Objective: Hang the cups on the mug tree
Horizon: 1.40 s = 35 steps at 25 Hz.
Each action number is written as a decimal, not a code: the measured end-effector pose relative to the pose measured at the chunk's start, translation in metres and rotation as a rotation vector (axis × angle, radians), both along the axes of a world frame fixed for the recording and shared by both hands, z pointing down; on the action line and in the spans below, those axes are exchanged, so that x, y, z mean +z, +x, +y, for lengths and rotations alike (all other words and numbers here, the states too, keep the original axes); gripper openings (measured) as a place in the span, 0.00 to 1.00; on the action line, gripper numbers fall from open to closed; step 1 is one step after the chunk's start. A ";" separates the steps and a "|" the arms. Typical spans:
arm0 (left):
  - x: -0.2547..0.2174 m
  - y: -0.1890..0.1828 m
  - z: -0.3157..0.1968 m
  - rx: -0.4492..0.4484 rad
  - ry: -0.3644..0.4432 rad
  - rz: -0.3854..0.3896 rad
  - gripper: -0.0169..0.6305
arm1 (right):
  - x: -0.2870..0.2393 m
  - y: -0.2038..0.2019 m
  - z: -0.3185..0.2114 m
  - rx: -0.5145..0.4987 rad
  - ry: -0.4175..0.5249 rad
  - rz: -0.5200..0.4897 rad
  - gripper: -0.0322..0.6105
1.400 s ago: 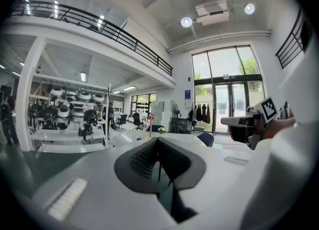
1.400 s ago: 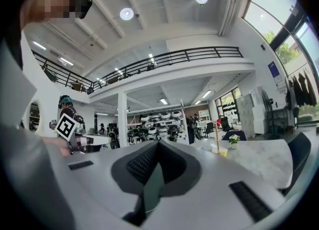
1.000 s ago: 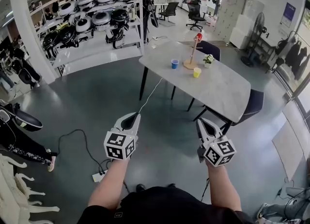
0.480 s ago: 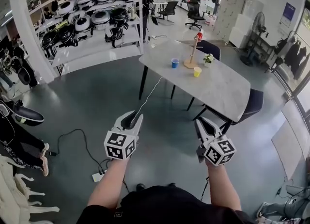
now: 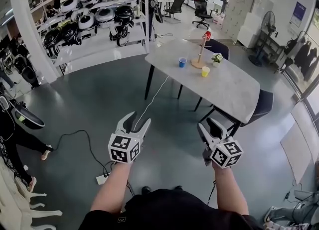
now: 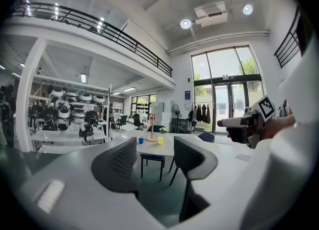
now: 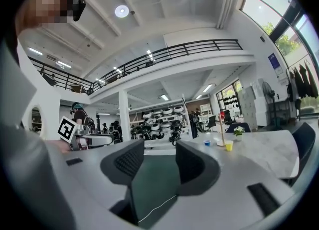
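My left hand-held gripper (image 5: 135, 120) and right hand-held gripper (image 5: 206, 124) have just opened, empty. Cups (image 5: 183, 62) on the far bench (image 5: 234, 92) are too small to detail.

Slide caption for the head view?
Left gripper, right gripper: jaws just opening, empty, far from wooden mug tree on grey table.

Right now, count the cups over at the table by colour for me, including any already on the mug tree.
Blue cup, on the table: 1
Yellow cup, on the table: 1
Red cup, on the mug tree: 1
Total: 3 cups
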State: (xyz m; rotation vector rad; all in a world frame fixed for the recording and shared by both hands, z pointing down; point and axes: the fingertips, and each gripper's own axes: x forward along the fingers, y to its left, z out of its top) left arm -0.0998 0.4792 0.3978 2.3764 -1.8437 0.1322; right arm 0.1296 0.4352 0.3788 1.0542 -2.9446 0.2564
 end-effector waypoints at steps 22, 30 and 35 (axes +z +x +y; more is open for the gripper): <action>0.019 -0.103 0.063 -0.057 -0.016 0.041 0.39 | 0.016 -0.093 0.050 -0.047 -0.036 0.020 0.37; 0.045 -0.107 0.049 -0.039 -0.062 0.067 0.39 | 0.035 -0.097 0.035 -0.042 -0.067 0.026 0.37; 0.048 -0.103 0.015 -0.034 -0.086 0.065 0.39 | 0.043 -0.103 0.002 -0.057 -0.065 0.043 0.37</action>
